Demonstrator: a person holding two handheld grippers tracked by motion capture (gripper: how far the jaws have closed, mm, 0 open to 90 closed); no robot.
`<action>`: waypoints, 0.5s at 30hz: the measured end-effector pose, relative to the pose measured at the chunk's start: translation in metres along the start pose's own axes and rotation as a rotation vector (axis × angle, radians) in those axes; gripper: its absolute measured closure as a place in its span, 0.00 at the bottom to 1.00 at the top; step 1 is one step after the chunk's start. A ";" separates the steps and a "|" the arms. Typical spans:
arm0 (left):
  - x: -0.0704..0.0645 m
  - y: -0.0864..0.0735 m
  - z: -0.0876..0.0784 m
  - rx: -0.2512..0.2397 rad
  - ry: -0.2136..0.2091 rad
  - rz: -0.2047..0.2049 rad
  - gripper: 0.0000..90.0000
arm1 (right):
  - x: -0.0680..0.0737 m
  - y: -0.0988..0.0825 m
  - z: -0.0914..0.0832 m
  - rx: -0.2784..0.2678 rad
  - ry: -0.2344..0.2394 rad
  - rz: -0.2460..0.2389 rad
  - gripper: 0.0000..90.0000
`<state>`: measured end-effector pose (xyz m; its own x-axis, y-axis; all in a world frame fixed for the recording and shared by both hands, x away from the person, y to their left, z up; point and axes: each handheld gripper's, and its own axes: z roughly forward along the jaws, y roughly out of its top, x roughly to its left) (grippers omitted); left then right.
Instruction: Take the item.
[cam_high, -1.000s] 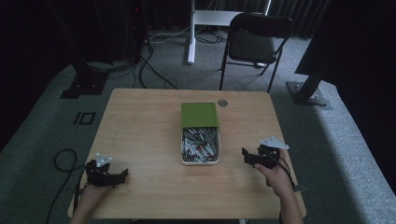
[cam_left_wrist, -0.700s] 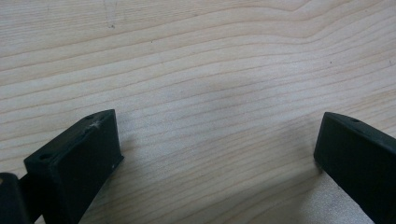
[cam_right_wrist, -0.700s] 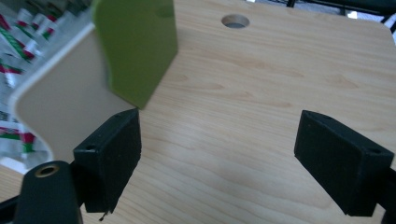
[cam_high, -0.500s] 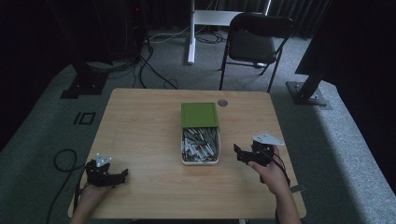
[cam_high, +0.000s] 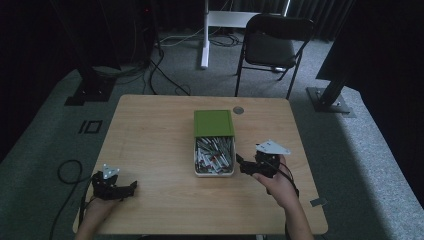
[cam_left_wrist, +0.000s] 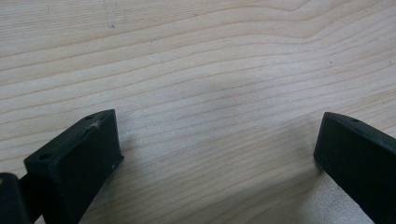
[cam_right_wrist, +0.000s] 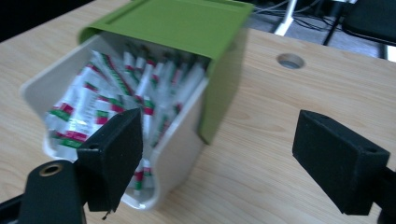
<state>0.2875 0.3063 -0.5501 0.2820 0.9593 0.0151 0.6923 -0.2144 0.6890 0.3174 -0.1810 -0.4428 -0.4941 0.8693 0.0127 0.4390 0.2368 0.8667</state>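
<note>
A white box (cam_high: 214, 172) stands mid-table with a green lid (cam_high: 213, 123) slid back over its far half; the uncovered half holds several white packets (cam_high: 214, 154) with red and green print. My right gripper (cam_high: 245, 166) is open just right of the box's near corner, jaws pointing at it. In the right gripper view the box wall (cam_right_wrist: 177, 154), lid (cam_right_wrist: 187, 21) and packets (cam_right_wrist: 105, 100) lie close ahead, with one jaw in front of the box's corner. My left gripper (cam_high: 131, 187) rests open at the table's front left, with bare wood (cam_left_wrist: 219, 93) between its jaws.
A round cable hole (cam_high: 238, 110) sits in the wooden table (cam_high: 150, 130) behind the box. Beyond the table stand a dark chair (cam_high: 272, 45) and white stand legs (cam_high: 205, 35); cables lie on the floor. A cable loop (cam_high: 67, 170) hangs off the left edge.
My right gripper has moved left across the table toward the box's near right corner. The left gripper has stayed where it was.
</note>
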 end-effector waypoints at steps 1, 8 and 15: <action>0.000 0.000 0.000 0.000 0.000 0.000 0.01 | 0.003 0.001 0.001 -0.001 0.005 -0.004 0.18; 0.000 0.000 0.000 0.000 0.000 0.000 0.01 | 0.023 0.005 0.007 -0.006 0.066 -0.013 0.18; 0.000 0.000 0.000 0.000 0.001 0.000 0.01 | 0.040 0.005 0.014 0.005 0.099 -0.053 0.18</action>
<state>0.2876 0.3063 -0.5501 0.2817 0.9594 0.0156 0.6926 -0.2145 0.6887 0.3102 -0.1391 -0.4447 -0.5881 0.8086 0.0161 0.4141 0.2840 0.8648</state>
